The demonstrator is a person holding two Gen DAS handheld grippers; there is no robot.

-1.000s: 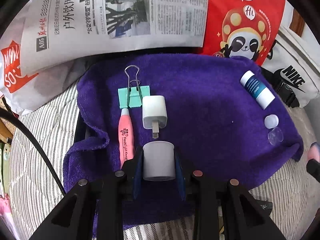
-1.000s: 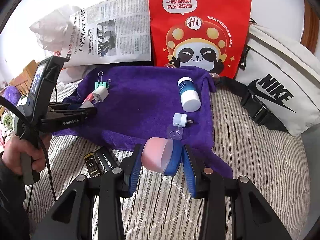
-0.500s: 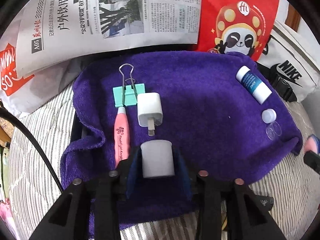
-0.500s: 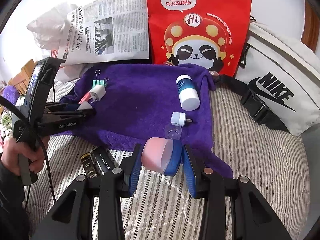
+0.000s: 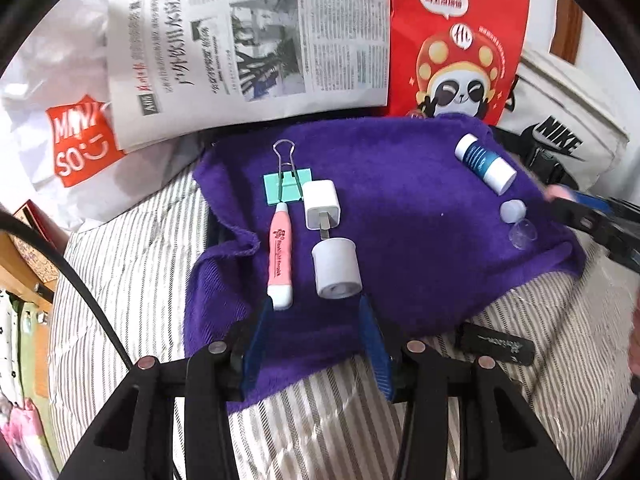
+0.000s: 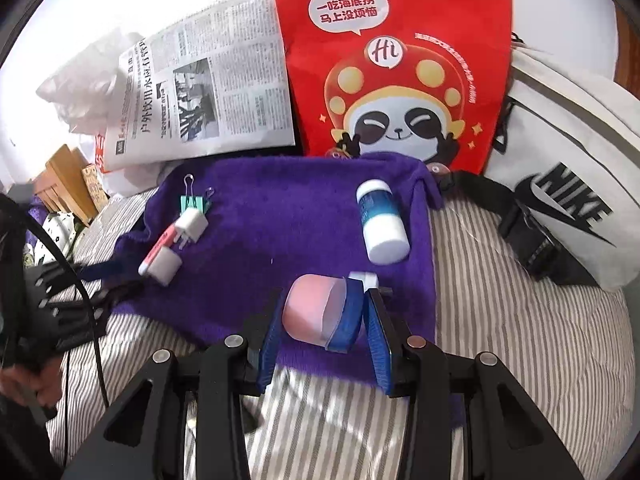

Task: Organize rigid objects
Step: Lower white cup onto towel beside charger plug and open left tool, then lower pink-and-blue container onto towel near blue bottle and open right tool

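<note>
Left gripper (image 5: 316, 316) fingers were opening, clear of the white cylinder (image 5: 336, 268) lying on the purple towel (image 5: 420, 240), which could roll into the pink pen (image 5: 280, 254); right gripper (image 6: 324, 320) fingers clamped a pink-blue container (image 6: 320, 312), slip risk.

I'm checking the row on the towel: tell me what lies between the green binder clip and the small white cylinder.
The white charger plug lies between the binder clip and the white cylinder, shown in the left wrist view.
</note>
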